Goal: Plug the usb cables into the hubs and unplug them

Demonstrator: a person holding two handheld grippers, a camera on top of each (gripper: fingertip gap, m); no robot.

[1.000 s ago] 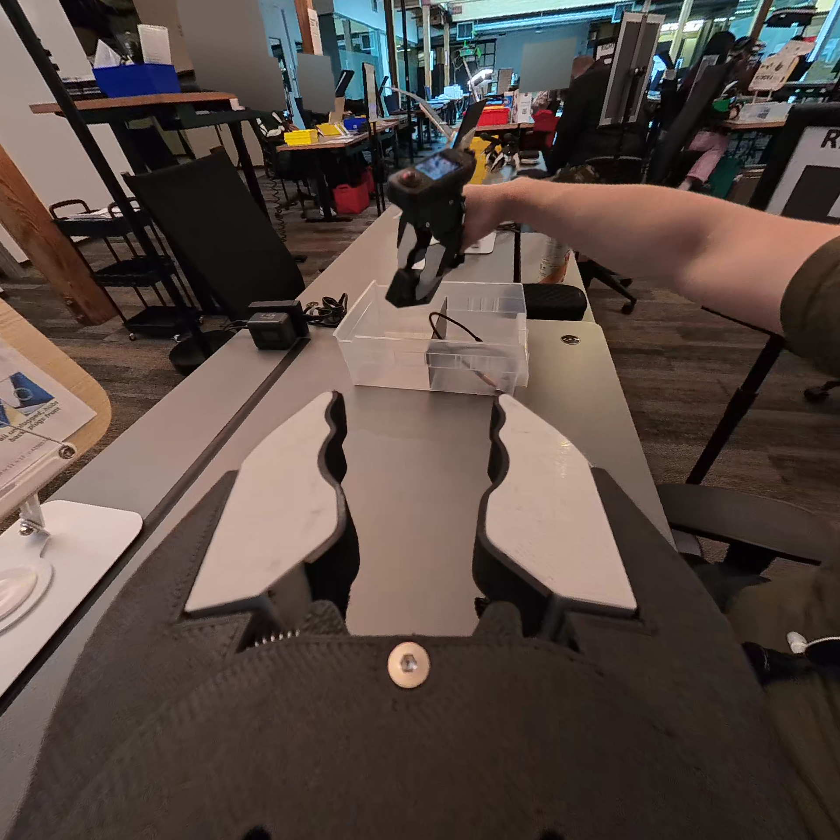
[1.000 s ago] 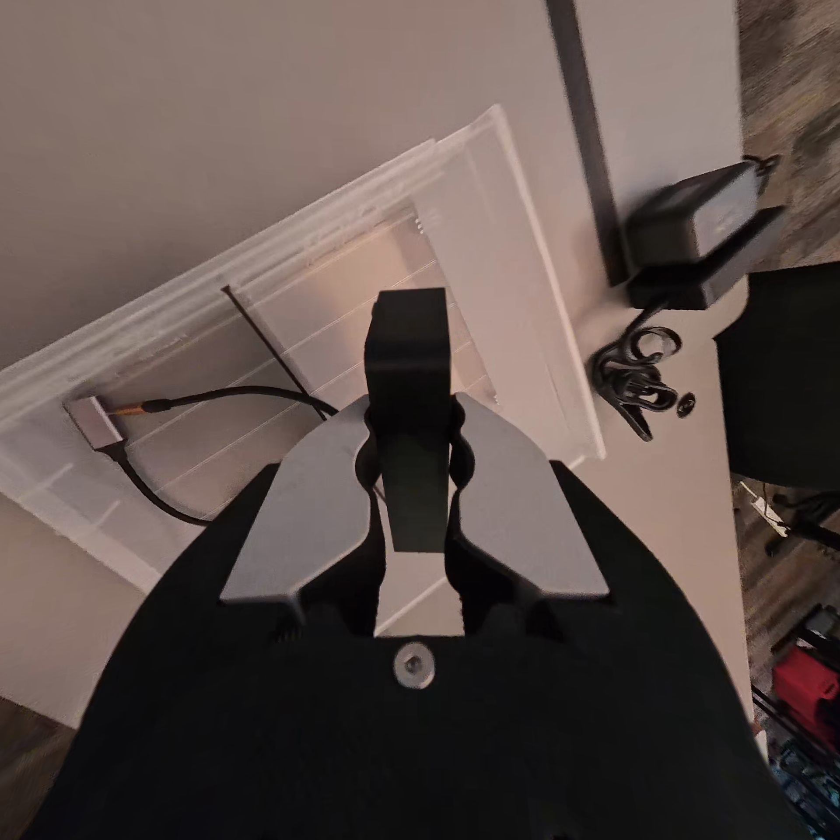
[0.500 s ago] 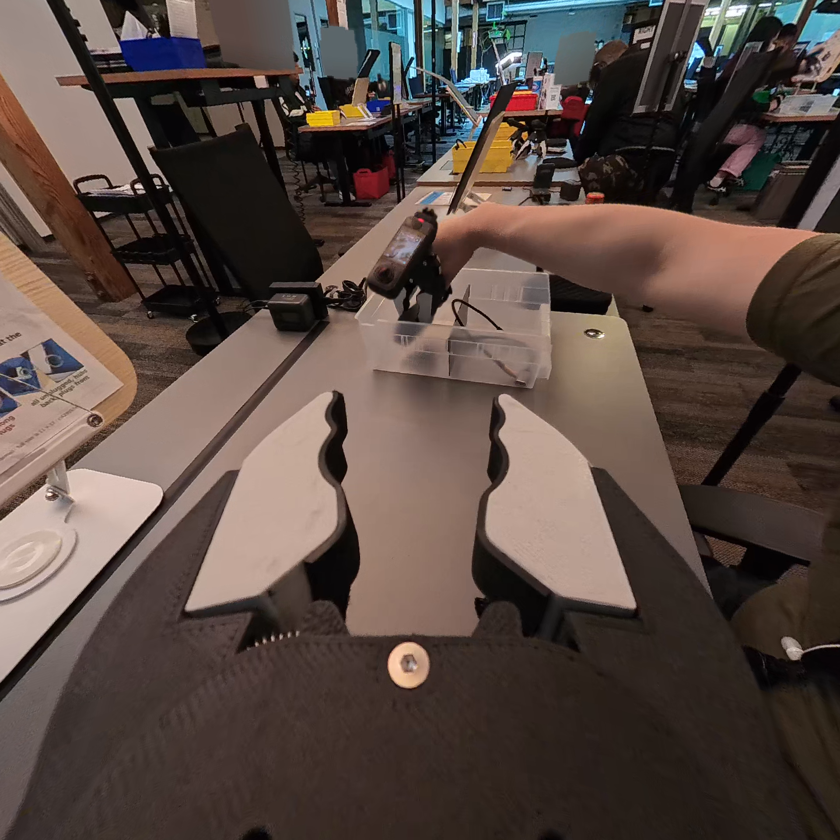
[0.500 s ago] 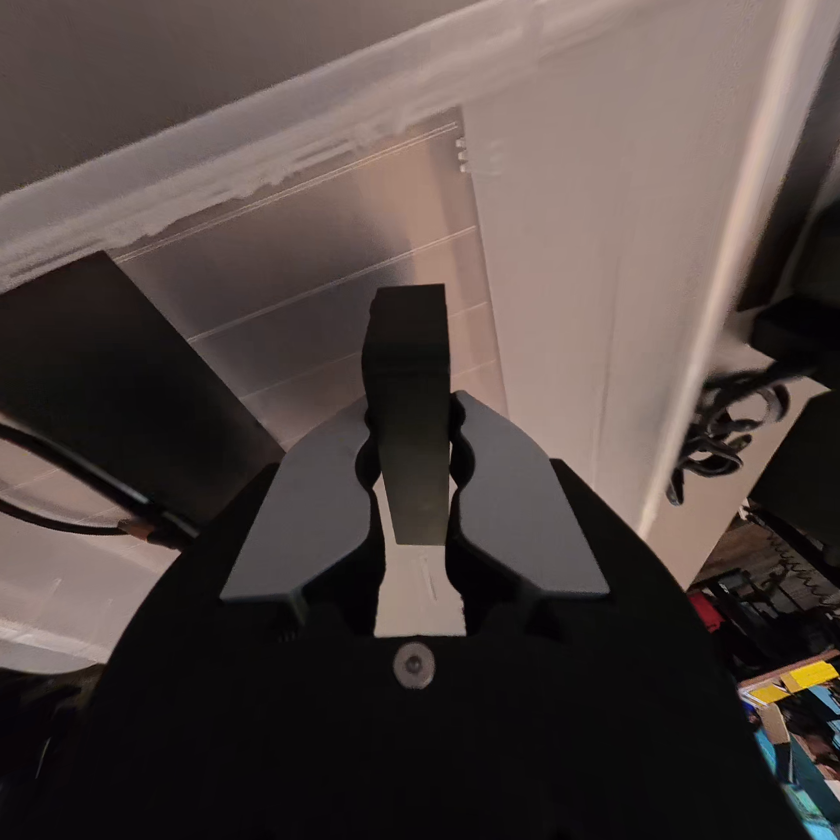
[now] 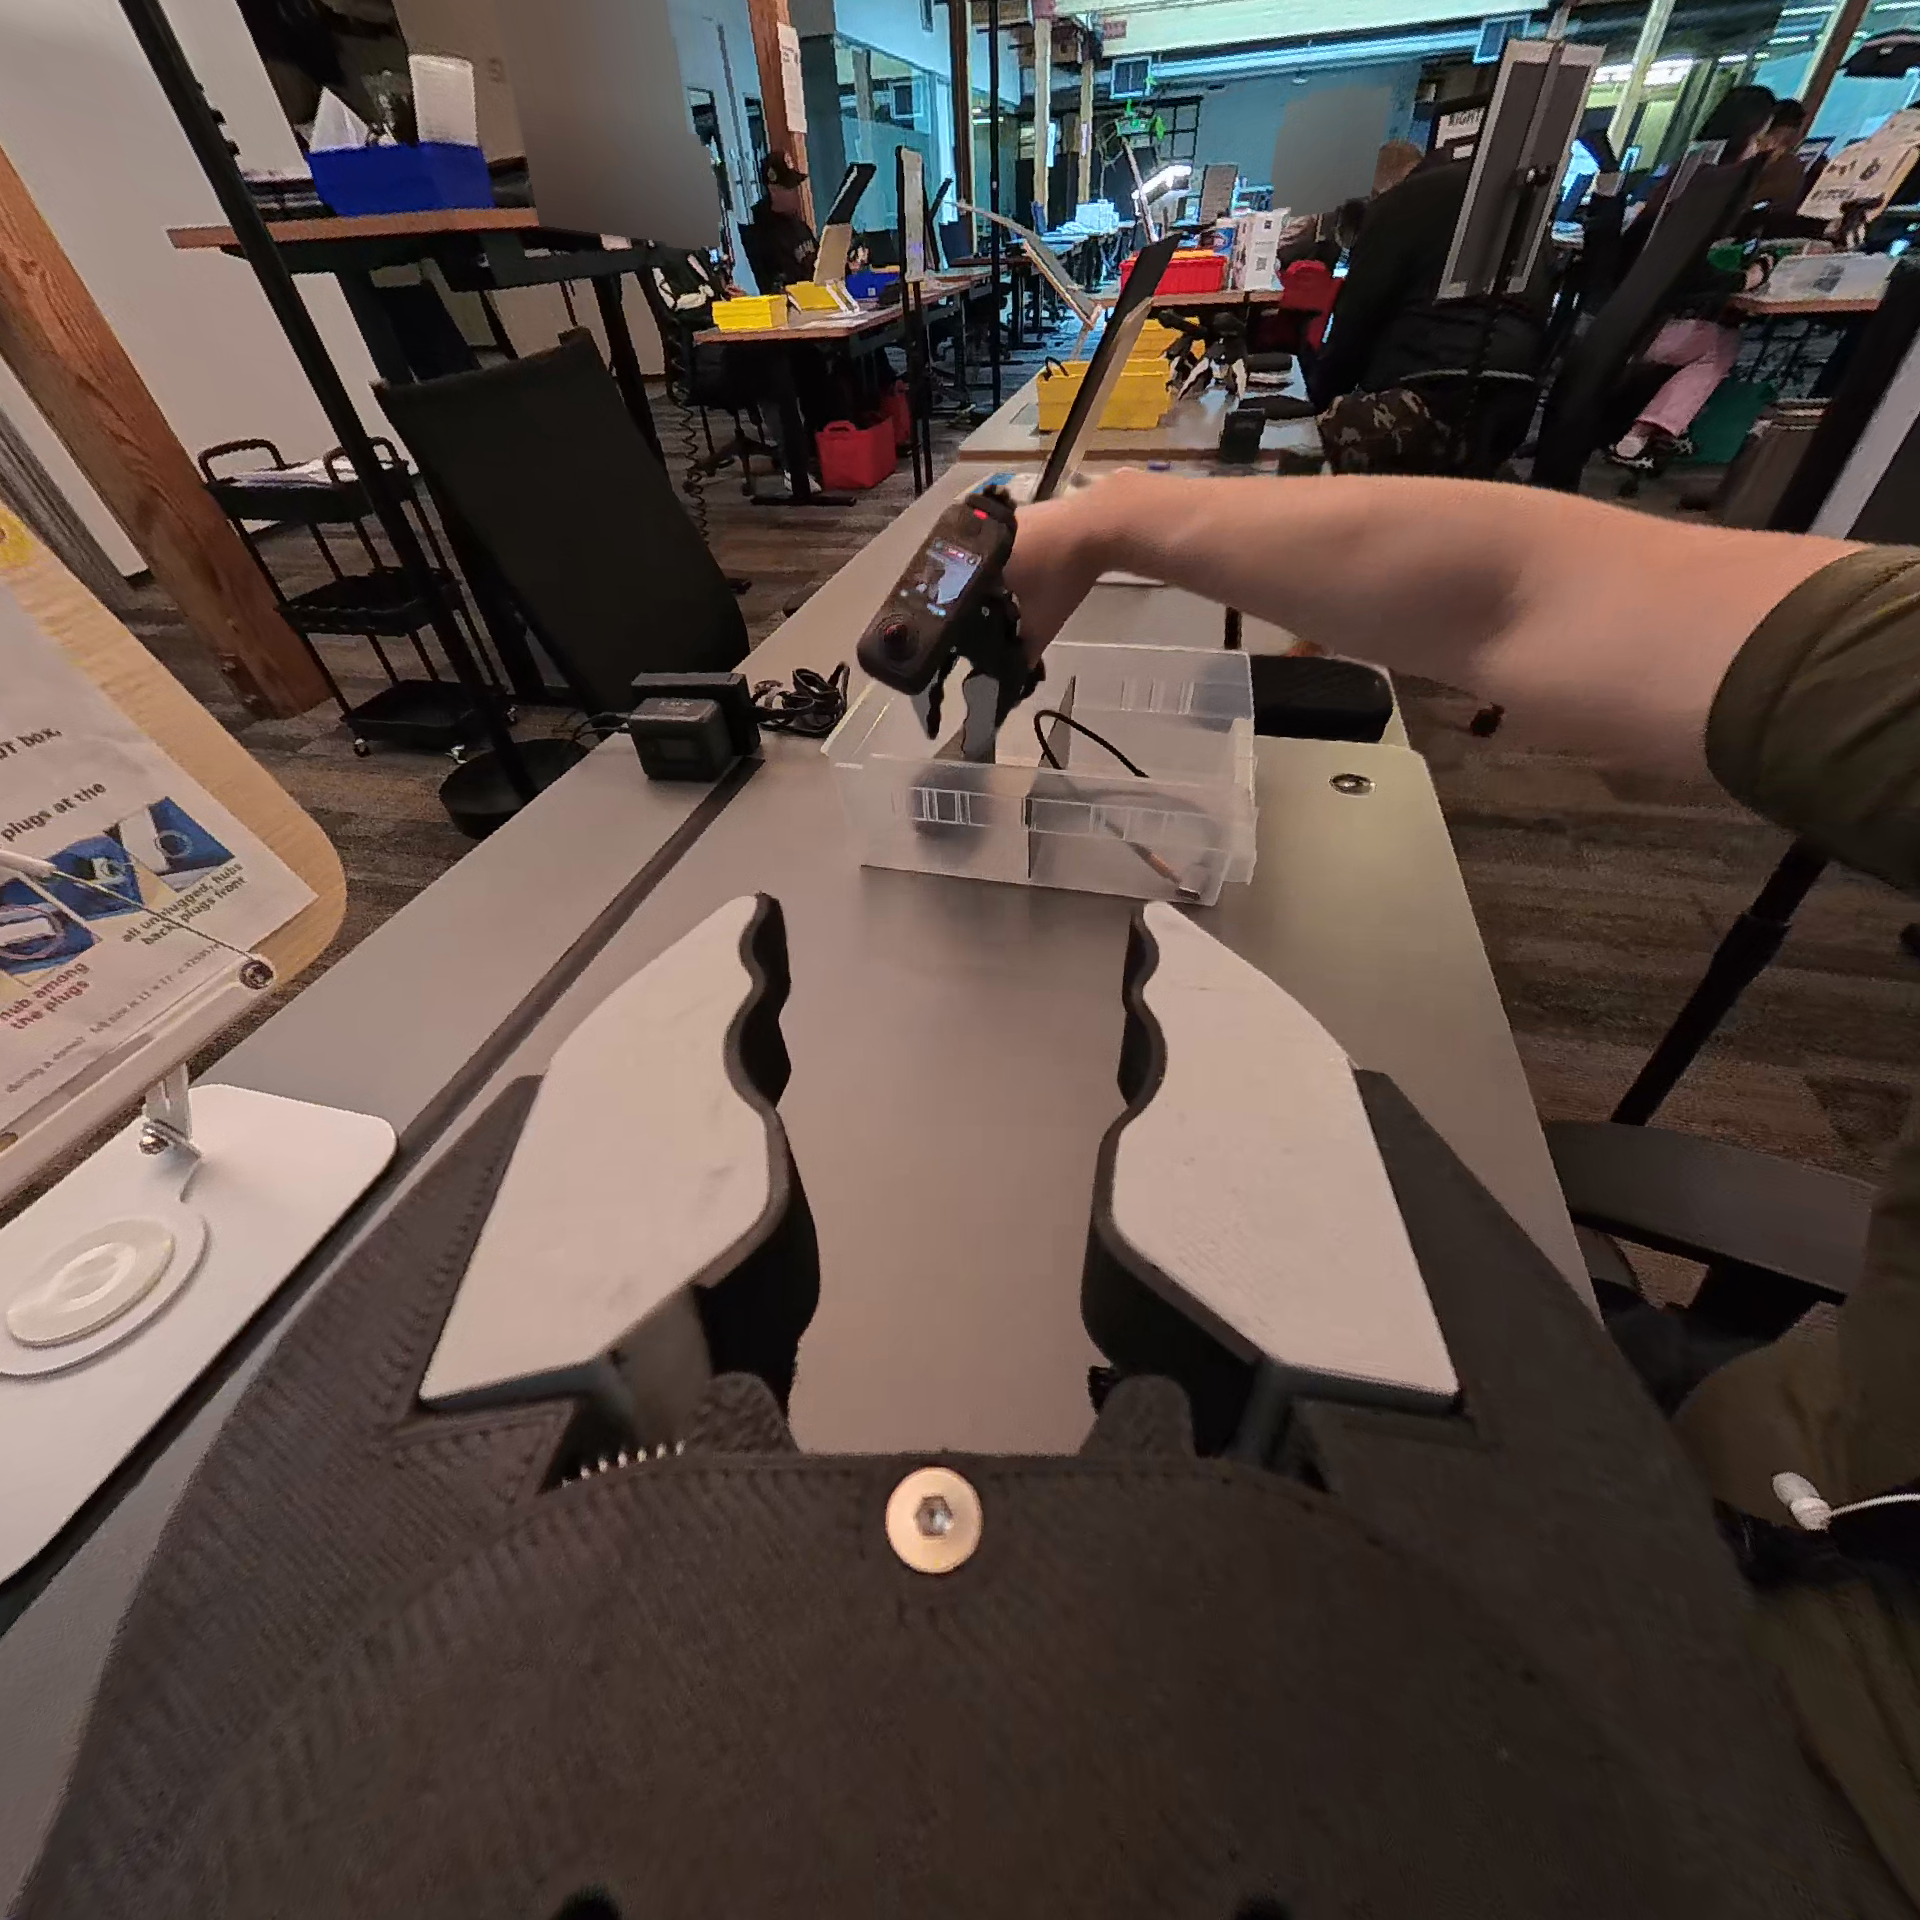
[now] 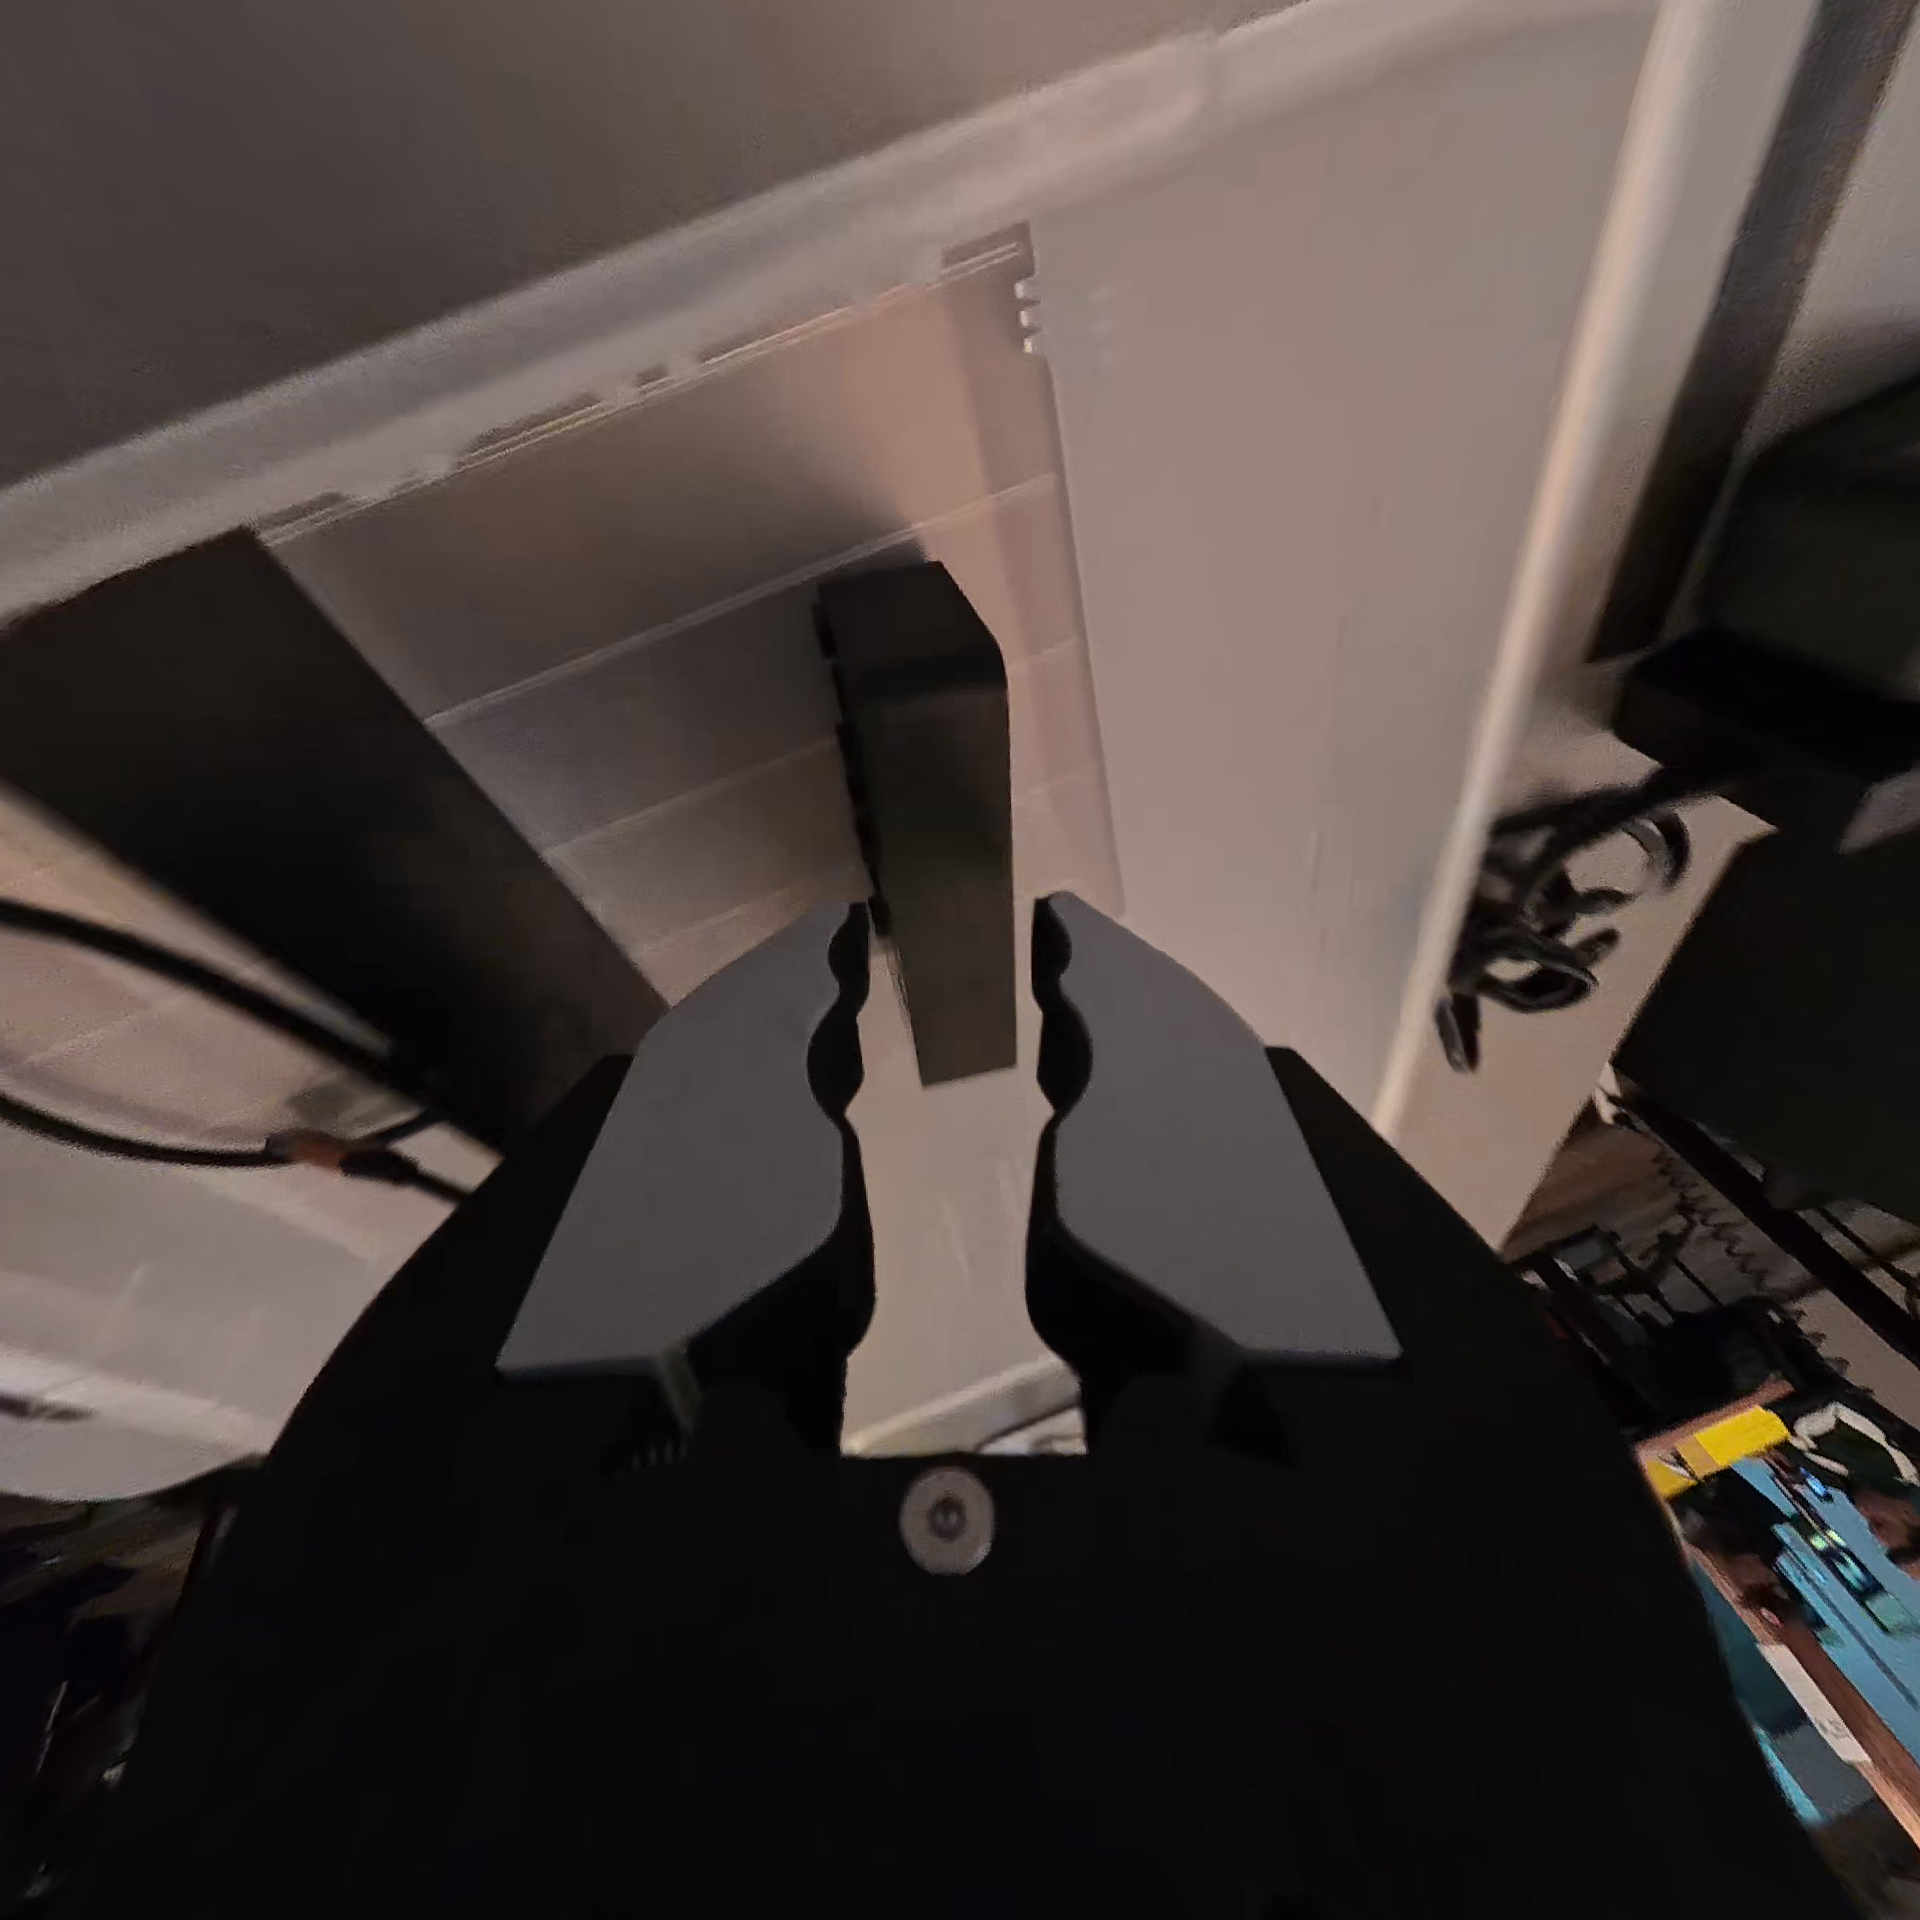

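A clear plastic box (image 5: 1049, 831) with a dark divider (image 5: 1049, 727) stands mid-table. My right gripper (image 5: 966, 717) reaches down into its left compartment. In the right wrist view my right gripper (image 6: 948, 914) is open, and the black hub (image 6: 925, 790) sits just past its fingertips on the box floor, with small gaps on both sides. A black USB cable (image 5: 1091, 738) lies in the right compartment and also shows in the right wrist view (image 6: 156, 1132). My left gripper (image 5: 951, 914) is open and empty, low over the grey table (image 5: 935, 1195) in front of the box.
A black power adapter (image 5: 691, 727) and a coiled cord (image 5: 805, 691) lie left of the box. A sign on a white stand (image 5: 156, 1226) is at the near left. A person's arm (image 5: 1403, 603) spans from the right. A black chair (image 5: 1714, 1205) stands at the table's right edge. Across from one pair of fingers to the other is roughly 50 centimeters.
My right gripper went down into the box's left compartment, then opened and let go of the black hub. My left gripper stayed open in about the same place.
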